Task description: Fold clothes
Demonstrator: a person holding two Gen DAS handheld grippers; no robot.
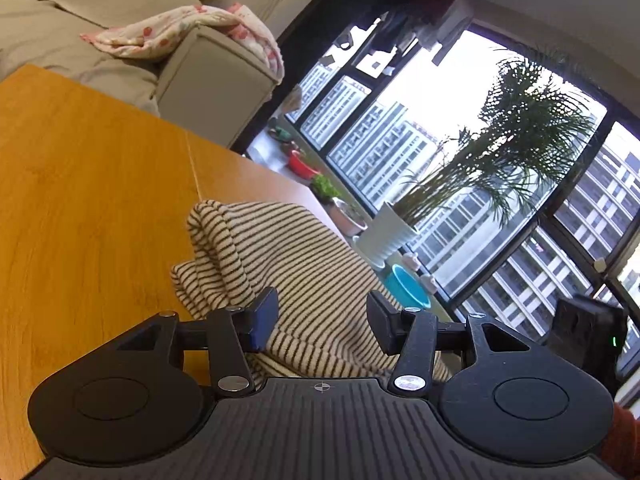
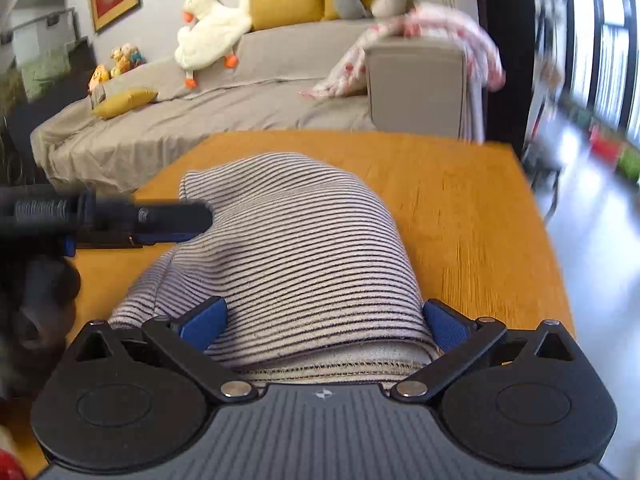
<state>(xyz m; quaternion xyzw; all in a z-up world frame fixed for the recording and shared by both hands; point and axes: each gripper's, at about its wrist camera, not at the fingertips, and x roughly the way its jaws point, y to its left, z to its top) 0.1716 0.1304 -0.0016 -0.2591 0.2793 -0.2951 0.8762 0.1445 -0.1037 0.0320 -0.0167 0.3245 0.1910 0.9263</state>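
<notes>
A cream sweater with thin dark stripes [image 2: 296, 248] lies bunched in a mound on the orange wooden table [image 2: 472, 208]. My right gripper [image 2: 324, 320] is open wide, and the sweater's near hem sits between its blue fingers [image 2: 204, 322]. In the left wrist view the same sweater [image 1: 288, 264] shows folded layers at its left side. My left gripper [image 1: 322, 322] is open over the fabric, nothing pinched. From the right wrist view the left gripper [image 2: 168, 220] comes in from the left, its tip at the sweater's left edge.
A grey sofa [image 2: 240, 104] stands beyond the table, with a pink floral blanket [image 2: 440, 36] over its arm, a plush duck [image 2: 208, 28] and yellow cushions. Large windows [image 1: 420, 144], a potted palm [image 1: 520, 132] and floor pots lie past the table's right edge.
</notes>
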